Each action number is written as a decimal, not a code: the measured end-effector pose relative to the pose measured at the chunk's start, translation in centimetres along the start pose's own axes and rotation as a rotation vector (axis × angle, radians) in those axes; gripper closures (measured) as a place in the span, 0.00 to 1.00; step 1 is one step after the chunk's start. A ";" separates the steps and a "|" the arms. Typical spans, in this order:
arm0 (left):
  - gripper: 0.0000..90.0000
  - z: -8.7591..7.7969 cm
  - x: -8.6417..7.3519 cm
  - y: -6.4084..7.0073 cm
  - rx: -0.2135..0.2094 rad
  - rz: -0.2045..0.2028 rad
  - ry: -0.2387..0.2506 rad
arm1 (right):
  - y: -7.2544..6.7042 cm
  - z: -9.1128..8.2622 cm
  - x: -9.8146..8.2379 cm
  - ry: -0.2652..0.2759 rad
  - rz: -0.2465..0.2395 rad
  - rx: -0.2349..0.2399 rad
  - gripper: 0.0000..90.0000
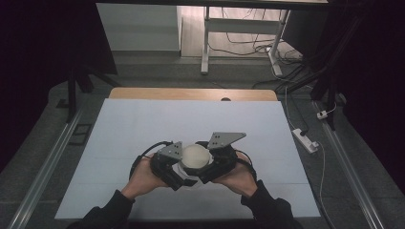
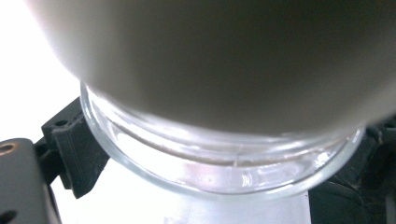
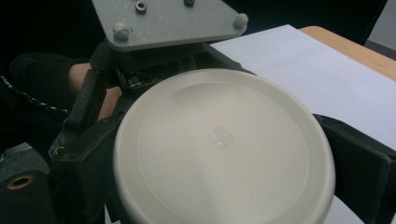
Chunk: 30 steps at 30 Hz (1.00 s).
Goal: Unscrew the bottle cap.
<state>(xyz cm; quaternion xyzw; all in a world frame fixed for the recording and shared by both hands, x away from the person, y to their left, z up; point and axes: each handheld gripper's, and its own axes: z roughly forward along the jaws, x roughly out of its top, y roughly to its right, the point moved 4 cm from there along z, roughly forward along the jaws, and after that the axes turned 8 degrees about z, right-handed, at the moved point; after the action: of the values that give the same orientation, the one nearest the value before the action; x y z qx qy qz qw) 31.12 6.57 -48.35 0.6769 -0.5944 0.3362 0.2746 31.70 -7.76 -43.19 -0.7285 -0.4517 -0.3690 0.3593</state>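
Note:
A glass jar [image 2: 219, 163] with a round off-white lid [image 1: 195, 158] is held low over the white mat, near the table's front. My left gripper [image 1: 175, 168] comes in from the left, its black jaws on either side of the clear glass body just under the lid. My right gripper [image 1: 216, 163] comes in from the right. In the right gripper view its jaws press on both sides of the lid [image 3: 224, 149]. The left gripper's grey plate [image 3: 168, 18] sits just behind the lid there. Both hands hold the grippers close together.
A white mat [image 1: 191, 119] covers most of the wooden table [image 1: 191, 93], with open mat all around the jar. On the floor to the right lies a power strip [image 1: 305, 139] with cables. A white desk frame [image 1: 205, 47] stands beyond the table.

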 end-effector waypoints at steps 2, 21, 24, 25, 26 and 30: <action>0.08 0.0 -0.1 -0.1 0.010 -0.007 -0.003 | 0.1 -0.2 0.1 0.003 0.000 -0.005 0.08; 0.08 -0.9 -1.5 -2.1 0.110 -0.111 0.004 | 0.1 -1.1 -0.3 -0.001 0.000 -0.056 0.08; 0.08 -1.0 -1.6 -2.3 0.125 -0.120 -0.001 | -0.1 -1.3 -0.5 -0.003 0.006 -0.059 0.08; 0.08 -1.0 -1.7 -2.4 0.129 -0.125 -0.001 | -0.1 -1.3 -0.5 0.000 0.003 -0.058 0.08; 0.08 -1.0 -1.7 -2.5 0.133 -0.127 -0.002 | -0.1 -1.3 -0.5 0.001 0.005 -0.058 0.08; 0.08 -1.2 -1.8 -2.8 0.150 -0.138 0.000 | -0.3 -1.5 -0.7 0.004 0.008 -0.055 0.08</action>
<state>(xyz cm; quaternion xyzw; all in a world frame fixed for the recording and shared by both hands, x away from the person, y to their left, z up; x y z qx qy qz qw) 33.58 8.98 -48.95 0.7351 -0.5194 0.3599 0.2457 30.85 -9.21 -43.06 -0.7391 -0.4380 -0.3811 0.3414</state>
